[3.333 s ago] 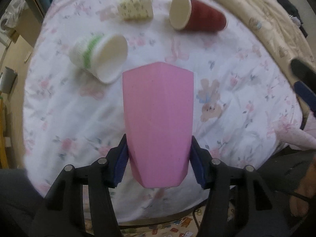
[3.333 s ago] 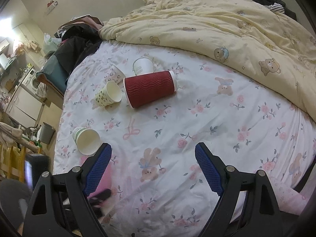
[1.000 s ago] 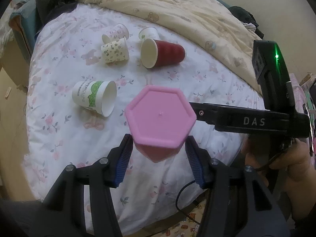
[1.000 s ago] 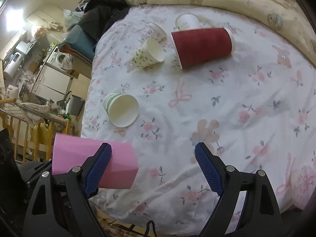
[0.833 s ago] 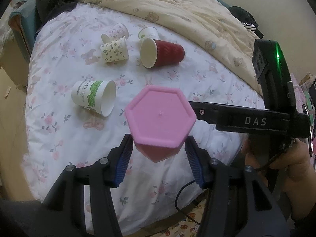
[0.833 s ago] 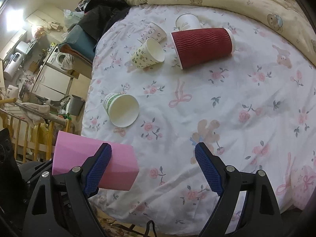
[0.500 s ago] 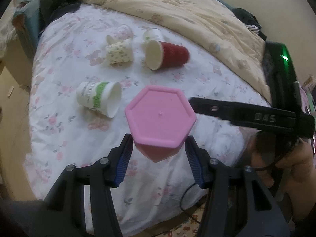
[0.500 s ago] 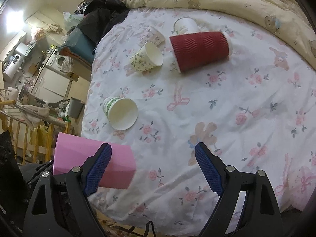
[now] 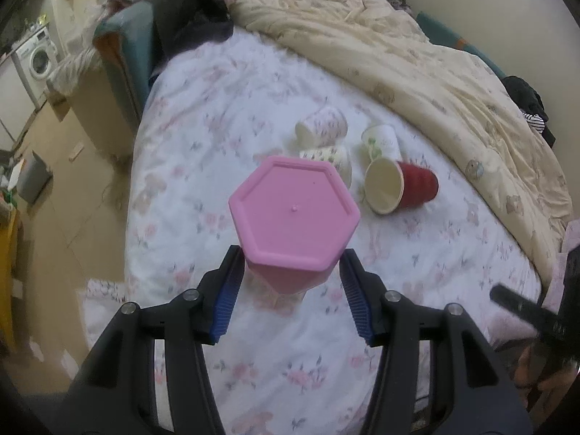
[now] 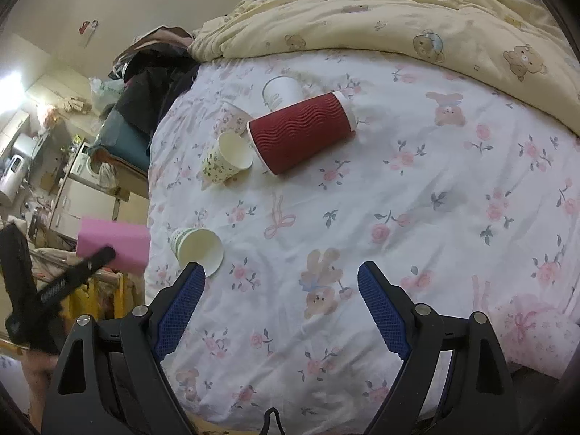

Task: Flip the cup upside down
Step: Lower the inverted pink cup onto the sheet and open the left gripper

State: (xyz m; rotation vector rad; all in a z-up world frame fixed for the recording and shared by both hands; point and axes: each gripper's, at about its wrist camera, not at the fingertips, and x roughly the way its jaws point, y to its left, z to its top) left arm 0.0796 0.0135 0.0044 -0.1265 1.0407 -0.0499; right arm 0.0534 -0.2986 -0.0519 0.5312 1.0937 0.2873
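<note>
My left gripper [image 9: 291, 282] is shut on a pink hexagonal cup [image 9: 293, 214], its flat base turned toward the camera, held above the flowered bed sheet [image 9: 417, 264]. In the right wrist view the pink cup [image 10: 116, 244] hangs at the far left, past the bed's edge, with the left gripper's black arm in front of it. My right gripper [image 10: 281, 308] is open and empty above the sheet.
A red ribbed cup [image 10: 301, 132] lies on its side mid-bed with three small paper cups beside it [image 10: 226, 157]. A green-printed paper cup [image 10: 197, 248] lies near my right gripper's left finger. A yellow duvet [image 10: 398, 11] covers the far side. Furniture stands left.
My left gripper has swung left and tilted up with the pink cup, so the bed's left edge and floor now show. The right gripper has pulled back slightly and stays open.
</note>
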